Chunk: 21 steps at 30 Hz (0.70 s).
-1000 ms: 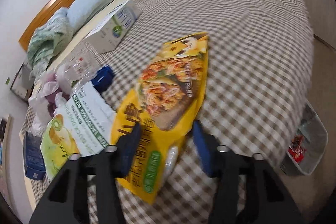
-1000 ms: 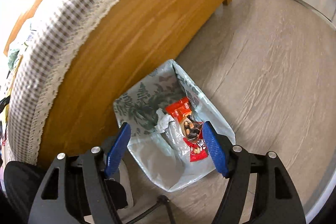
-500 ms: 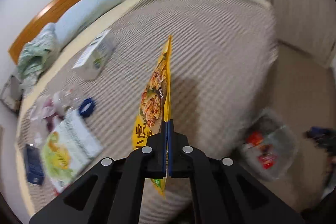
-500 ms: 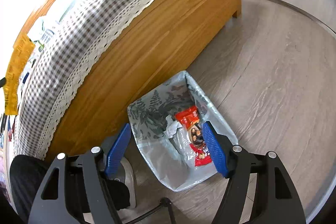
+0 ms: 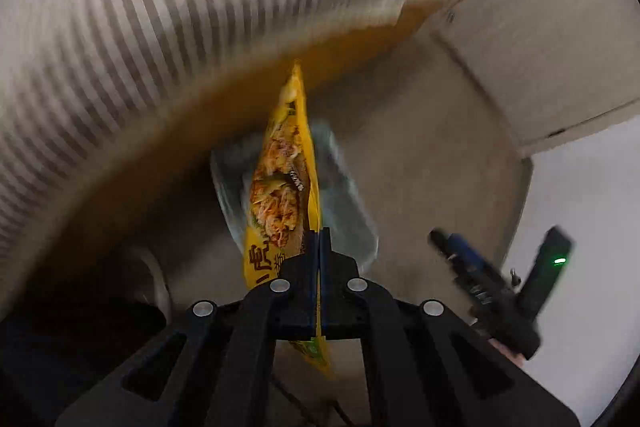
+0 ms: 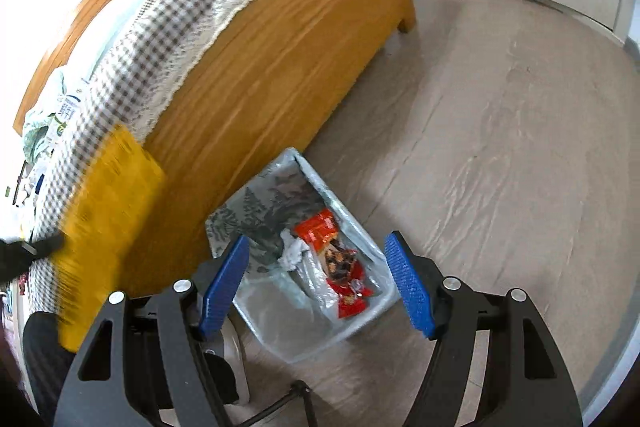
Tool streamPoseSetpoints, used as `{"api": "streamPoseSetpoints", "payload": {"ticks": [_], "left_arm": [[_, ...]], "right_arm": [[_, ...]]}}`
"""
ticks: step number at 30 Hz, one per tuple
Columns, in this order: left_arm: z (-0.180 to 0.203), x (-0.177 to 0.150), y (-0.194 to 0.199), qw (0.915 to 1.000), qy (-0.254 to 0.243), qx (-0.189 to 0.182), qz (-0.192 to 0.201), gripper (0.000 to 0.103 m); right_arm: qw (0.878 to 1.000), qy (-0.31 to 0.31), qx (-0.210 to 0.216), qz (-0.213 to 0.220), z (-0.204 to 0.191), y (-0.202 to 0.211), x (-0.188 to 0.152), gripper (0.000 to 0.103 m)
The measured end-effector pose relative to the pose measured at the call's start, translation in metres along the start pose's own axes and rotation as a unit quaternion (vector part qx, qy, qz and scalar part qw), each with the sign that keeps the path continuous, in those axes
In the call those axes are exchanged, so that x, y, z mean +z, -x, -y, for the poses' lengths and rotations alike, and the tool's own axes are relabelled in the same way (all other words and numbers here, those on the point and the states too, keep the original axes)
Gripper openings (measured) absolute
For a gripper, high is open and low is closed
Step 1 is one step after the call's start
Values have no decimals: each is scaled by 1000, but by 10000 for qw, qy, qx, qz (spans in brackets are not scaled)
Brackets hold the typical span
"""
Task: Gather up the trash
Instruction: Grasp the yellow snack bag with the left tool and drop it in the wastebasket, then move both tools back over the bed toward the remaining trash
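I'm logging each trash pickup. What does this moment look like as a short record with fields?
left tongs: shut on yellow snack bag, bag hanging edge-on
right tongs: open, nothing between them
trash bin: on floor beside wooden bed frame, lined with a bag
bin contents: red wrappers, crumpled white paper
bag position: above the bin, not yet released

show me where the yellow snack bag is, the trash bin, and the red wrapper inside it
yellow snack bag (image 5: 280,195): left wrist view, on its printed food photo.
trash bin (image 6: 362,231): right wrist view, on its far rim.
red wrapper (image 6: 320,229): right wrist view, on its upper half.
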<state>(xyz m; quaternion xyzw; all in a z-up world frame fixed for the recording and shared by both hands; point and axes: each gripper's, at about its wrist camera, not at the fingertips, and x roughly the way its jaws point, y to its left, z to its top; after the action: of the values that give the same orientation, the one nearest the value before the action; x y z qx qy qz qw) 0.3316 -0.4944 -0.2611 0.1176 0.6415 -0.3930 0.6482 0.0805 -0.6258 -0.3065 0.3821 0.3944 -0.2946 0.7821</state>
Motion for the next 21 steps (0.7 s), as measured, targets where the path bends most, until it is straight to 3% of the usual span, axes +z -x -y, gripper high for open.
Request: {"api": "streamPoseSetpoints", "payload": {"ticks": [4, 12, 13, 15, 19, 21], "left_arm": [[-20, 3, -70, 9947, 614, -39, -820, 0], [-26, 16, -162, 9808, 1391, 183, -1356, 2], [-30, 19, -178, 9763, 1546, 303, -1487, 8], [-37, 19, -183, 9728, 1807, 501, -1362, 41], [-39, 17, -176, 9763, 1689, 500, -1258, 46], [-38, 18, -172, 9791, 1509, 596, -1226, 54]], "right_arm": [[9998, -114, -71, -160, 14, -13, -9, 68], [9984, -132, -136, -539, 24, -38, -23, 68], [9982, -143, -133, -559, 25, -41, -23, 68], [9981, -147, -121, -579, 24, -44, -22, 68], [9984, -61, -80, -553, 18, -46, -19, 68], [9983, -40, -52, -571, 17, -48, -20, 68]]}}
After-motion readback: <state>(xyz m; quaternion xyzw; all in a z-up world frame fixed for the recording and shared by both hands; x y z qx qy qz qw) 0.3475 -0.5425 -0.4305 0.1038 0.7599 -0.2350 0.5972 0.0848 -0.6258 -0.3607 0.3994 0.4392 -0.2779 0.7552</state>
